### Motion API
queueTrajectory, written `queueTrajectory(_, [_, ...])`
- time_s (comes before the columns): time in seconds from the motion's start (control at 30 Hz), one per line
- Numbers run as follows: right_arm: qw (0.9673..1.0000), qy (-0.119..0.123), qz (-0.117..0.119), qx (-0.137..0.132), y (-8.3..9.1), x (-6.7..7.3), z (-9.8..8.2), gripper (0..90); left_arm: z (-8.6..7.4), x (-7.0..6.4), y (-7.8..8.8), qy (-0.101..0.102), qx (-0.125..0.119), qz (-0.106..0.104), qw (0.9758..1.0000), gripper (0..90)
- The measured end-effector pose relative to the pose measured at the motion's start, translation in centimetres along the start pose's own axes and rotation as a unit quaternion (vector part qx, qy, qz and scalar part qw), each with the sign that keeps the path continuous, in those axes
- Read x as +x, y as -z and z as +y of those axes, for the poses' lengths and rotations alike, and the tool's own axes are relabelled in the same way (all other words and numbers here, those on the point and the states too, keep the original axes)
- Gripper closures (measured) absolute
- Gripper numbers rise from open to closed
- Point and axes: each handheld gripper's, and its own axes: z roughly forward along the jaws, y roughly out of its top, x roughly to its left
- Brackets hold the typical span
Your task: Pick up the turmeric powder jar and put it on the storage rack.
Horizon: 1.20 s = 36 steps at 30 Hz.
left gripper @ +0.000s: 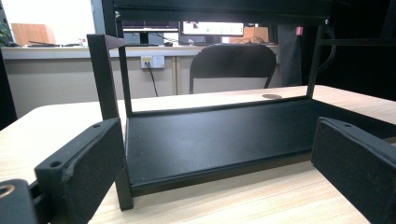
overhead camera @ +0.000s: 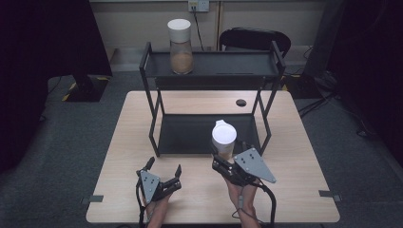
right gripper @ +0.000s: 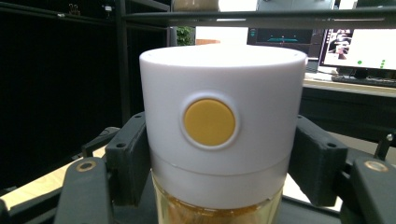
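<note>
Right hand-held gripper [overhead camera: 223, 159]: clamped on jar [overhead camera: 224, 140] | jar: upright, long axis vertical, white lid up, at shelf [overhead camera: 209, 134] front | left hand-held gripper [overhead camera: 165, 171]: spread, empty, over desk [overhead camera: 294, 156]

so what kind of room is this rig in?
Looks like an office or lab set up for recording. A wooden table on grey carpet carries a black two-tier shelf rack; behind it stand an office chair and a wall socket, and lit computer monitors sit on a desk.
</note>
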Motion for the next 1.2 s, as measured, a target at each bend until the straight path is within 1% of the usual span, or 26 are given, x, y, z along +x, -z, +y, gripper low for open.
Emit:
queueTrajectory(0.1, [1.0, 0.003, -0.003, -0.003, -0.2, -0.1, 0.7, 30.0, 0.0, 0.0, 0.0, 0.0, 0.0, 0.0, 1.0, 2.5])
queueTrajectory(0.2, [1.0, -0.001, 0.0, -0.004, -0.5, -0.4, 1.5, 30.0, 0.0, 0.0, 0.0, 0.0, 0.0, 0.0, 1.0, 2.5])
queueTrajectory(0.37, [1.0, 0.001, -0.002, -0.01, -1.1, -0.6, 2.5, 30.0, 0.0, 0.0, 0.0, 0.001, 0.0, 0.001, 1.0, 2.5])
queueTrajectory(0.47, [0.9999, -0.003, -0.003, -0.015, -1.6, -0.8, 3.0, 30.0, 0.0, -0.1, 0.0, 0.001, 0.0, 0.004, 1.0, 2.4])
queueTrajectory(0.7, [0.9996, -0.008, -0.004, -0.025, -2.7, -1.4, 4.2, 30.0, 0.0, -0.1, 0.0, 0.001, 0.0, 0.003, 1.0, 2.4])
queueTrajectory(1.0, [0.9995, 0.0, -0.012, -0.029, -4.2, -2.5, 6.4, 30.0, 0.0, -0.1, 0.0, 0.001, 0.0, 0.003, 1.0, 2.4])
queueTrajectory(1.13, [0.9995, 0.012, -0.016, -0.026, -5.3, -2.9, 7.5, 30.0, 0.0, -0.1, 0.0, 0.001, 0.0, 0.004, 1.0, 2.5])
queueTrajectory(1.2, [0.9996, 0.005, -0.012, -0.026, -5.7, -3.3, 7.8, 30.0, 0.0, -0.1, 0.0, 0.001, 0.0, 0.004, 1.0, 2.5])
